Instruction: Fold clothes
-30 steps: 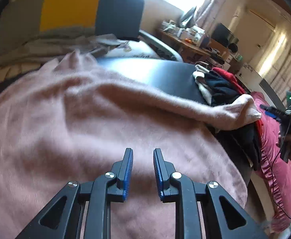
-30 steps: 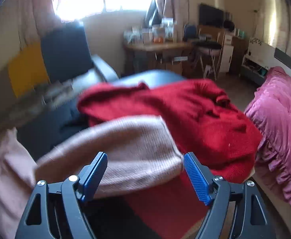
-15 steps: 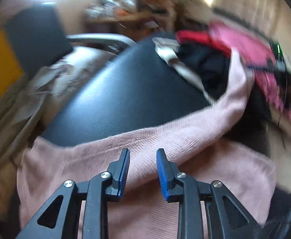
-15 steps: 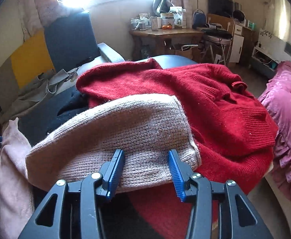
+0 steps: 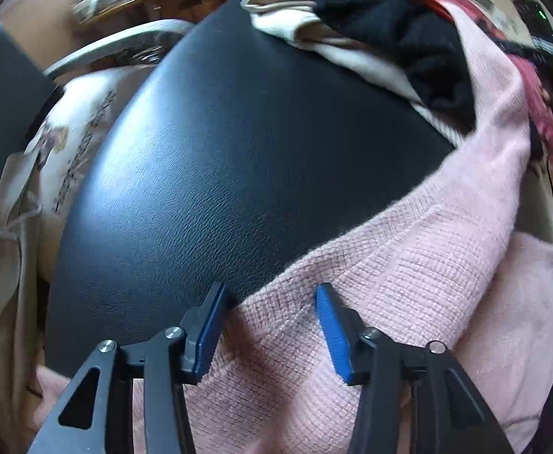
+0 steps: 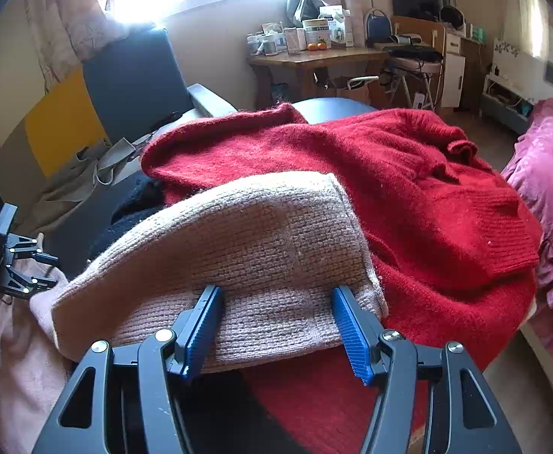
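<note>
The pink sweater (image 5: 409, 302) lies draped across the near end of the black leather surface (image 5: 219, 170), its body bunched at the near edge and one sleeve (image 6: 246, 249) stretched away to the far right of that surface, up over a pile of clothes.

The left gripper (image 5: 269, 317) sits low over the sweater at the black surface's near edge, pointing forward along it. Its blue-padded jaws stand apart, with knit fabric between them; the left finger rests at the sweater's edge where cloth meets leather, and nothing is clamped.

The right gripper (image 6: 276, 321) is level at the sleeve's cuff end, at the right of the black surface. Its jaws are spread wide, one at each side of the ribbed cuff, not squeezing it.

Under and beyond the sleeve lies a red sweater (image 6: 409, 189), heaped on that surface's right part with a black garment (image 5: 409, 38) and a cream garment (image 5: 333, 45). Beyond the surface stands a wooden table (image 6: 314, 56) crowded with containers.
</note>
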Available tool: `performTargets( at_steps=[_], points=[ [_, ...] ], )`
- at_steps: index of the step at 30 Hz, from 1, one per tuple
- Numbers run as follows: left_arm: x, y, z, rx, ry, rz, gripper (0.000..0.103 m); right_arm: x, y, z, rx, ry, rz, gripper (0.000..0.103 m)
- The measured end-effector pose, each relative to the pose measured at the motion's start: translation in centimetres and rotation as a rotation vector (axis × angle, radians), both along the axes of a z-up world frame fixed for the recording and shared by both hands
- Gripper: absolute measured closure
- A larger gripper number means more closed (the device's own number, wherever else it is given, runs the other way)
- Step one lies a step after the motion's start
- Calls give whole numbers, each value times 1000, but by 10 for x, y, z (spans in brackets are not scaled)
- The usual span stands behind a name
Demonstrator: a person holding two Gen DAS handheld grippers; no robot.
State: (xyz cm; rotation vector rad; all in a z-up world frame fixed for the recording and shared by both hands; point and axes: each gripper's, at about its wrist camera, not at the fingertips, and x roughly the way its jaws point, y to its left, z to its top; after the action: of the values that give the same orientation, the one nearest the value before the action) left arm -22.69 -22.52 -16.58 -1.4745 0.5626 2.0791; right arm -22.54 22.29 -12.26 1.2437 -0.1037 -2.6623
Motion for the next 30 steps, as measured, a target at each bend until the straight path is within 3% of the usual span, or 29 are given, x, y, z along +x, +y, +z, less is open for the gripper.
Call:
performTargets(
  at_steps=[2, 3, 4, 5, 7, 10, 14, 17, 20, 23, 24, 26, 27, 28, 30],
  points=[
    [10, 3, 2, -2, 34, 16, 86, 2, -4, 4, 32, 23, 1, 44],
    [17, 5, 4, -11, 60, 30, 94, 4, -7, 6, 51, 36, 5, 56],
    [24, 7, 5, -22, 91, 47, 95, 6, -12, 9, 84, 49, 15, 69],
    [31, 9, 7, -34, 123, 64, 95, 8, -18, 12, 115, 62, 25, 74],
    [43, 2, 15, 5, 171, 139, 95, 12, -25, 18, 149, 79, 38, 93],
    [52, -19, 39, 92, 259, 273, 95, 20, -37, 34, 190, 120, 64, 96],
    [41, -36, 67, 130, 376, 417, 96, 22, -40, 66, 181, 214, 40, 97],
    [19, -35, 63, 70, 405, 451, 96, 0, -37, 66, 169, 204, 0, 97],
    [-11, -25, 33, -21, 357, 475, 95, -21, -35, 66, 156, 194, -39, 97],
    [-19, -20, 1, -78, 304, 493, 95, -30, -15, 48, 66, 113, -92, 95],
    [-16, -18, -1, -76, 322, 495, 95, -29, -5, 42, 19, 88, -111, 88],
    [-14, -20, 1, -43, 316, 507, 94, -22, 10, 39, -37, 79, -118, 60],
    [-12, -22, 5, -29, 315, 517, 93, -19, 17, 38, -64, 75, -122, 38],
    [-10, -24, 9, -12, 317, 525, 93, -17, 20, 37, -81, 79, -111, 32],
    [-3, -26, 21, 20, 341, 549, 91, -16, 22, 35, -94, 80, -87, 32]
  ],
)
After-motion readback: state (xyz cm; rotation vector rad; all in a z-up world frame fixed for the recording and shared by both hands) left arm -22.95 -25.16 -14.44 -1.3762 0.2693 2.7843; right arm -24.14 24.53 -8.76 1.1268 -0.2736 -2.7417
